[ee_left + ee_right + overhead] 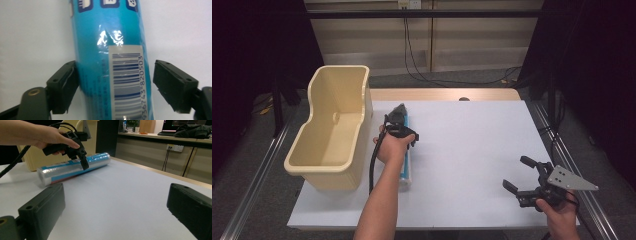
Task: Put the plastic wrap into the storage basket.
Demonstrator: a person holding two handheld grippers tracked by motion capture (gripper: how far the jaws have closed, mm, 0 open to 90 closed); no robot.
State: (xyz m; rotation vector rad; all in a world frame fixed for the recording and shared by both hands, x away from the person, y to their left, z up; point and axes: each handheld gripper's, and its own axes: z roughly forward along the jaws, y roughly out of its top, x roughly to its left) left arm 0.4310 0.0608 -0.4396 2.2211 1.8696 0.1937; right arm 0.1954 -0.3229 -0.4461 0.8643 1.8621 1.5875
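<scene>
While my left gripper (pixel 113 82) straddled the glossy blue plastic-wrapped roll (pixel 110 50), its left pad (pixel 63 86) touched the wrap and the right pad stood clear; that barcoded roll lay on the white table (pixel 472 150) beside the cream plastic tub (pixel 334 130), and my right gripper (pixel 522 175) gaped empty

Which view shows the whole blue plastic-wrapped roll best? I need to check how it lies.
The right gripper view: the blue plastic-wrapped roll lies on its side there, both ends visible. The high view shows the roll mostly hidden under the left hand. The left gripper view gives a close-up of its barcode section.
</scene>
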